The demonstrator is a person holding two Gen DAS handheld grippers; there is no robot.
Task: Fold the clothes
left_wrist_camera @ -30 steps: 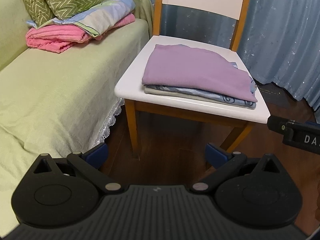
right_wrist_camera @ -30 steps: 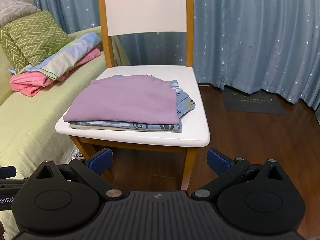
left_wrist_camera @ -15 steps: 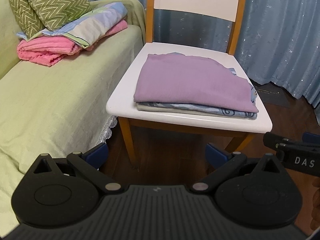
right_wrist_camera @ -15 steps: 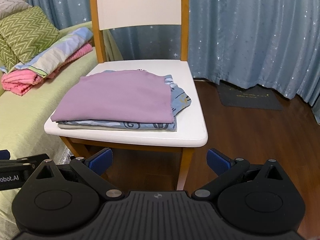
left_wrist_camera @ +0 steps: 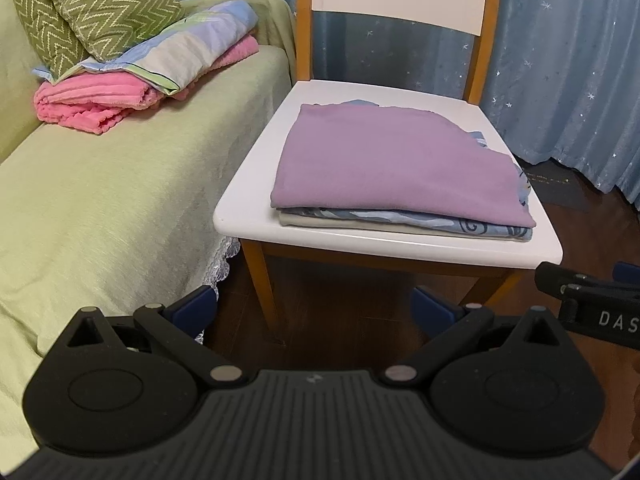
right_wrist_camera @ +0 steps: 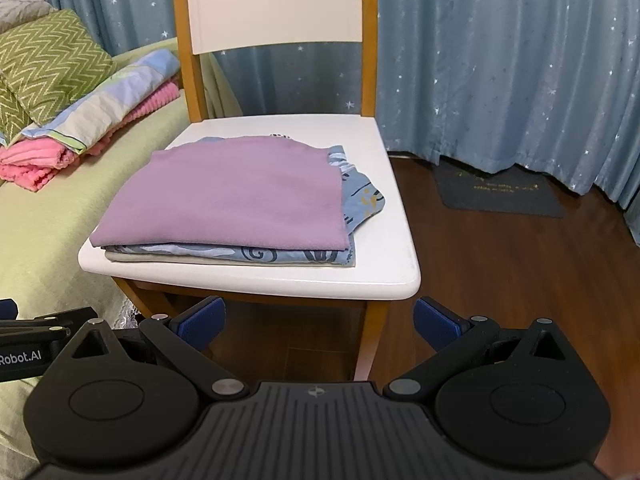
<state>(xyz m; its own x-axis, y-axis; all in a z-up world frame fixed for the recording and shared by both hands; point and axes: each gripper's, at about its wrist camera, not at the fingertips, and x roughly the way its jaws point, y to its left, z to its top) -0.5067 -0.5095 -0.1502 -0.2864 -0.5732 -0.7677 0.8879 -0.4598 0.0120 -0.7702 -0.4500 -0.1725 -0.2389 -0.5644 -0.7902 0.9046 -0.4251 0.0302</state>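
Observation:
A folded purple garment [left_wrist_camera: 392, 164] [right_wrist_camera: 236, 196] tops a neat stack on the white seat of a wooden chair [left_wrist_camera: 248, 216] [right_wrist_camera: 396, 200]. Under it lie a blue patterned garment [left_wrist_camera: 440, 226] [right_wrist_camera: 362, 200] and a cream one [right_wrist_camera: 180, 258]. My left gripper [left_wrist_camera: 314, 308] is open, low in front of the chair, with nothing between its blue fingers. My right gripper [right_wrist_camera: 318, 318] is open too, just below the seat's front edge, holding nothing. Each gripper's body shows at the edge of the other's view.
A sofa under a light green cover [left_wrist_camera: 100, 200] stands left of the chair, carrying a pink towel [left_wrist_camera: 88, 98], a folded pastel quilt [left_wrist_camera: 188, 50] and zigzag green cushions [left_wrist_camera: 104, 0]. Blue starred curtains [right_wrist_camera: 500, 60] hang behind. A dark mat [right_wrist_camera: 496, 194] lies on the wooden floor.
Both grippers have drawn a little nearer to the chair and shifted sideways, so the stack sits more centred and larger. Their fingers stayed open; the clothes have not moved.

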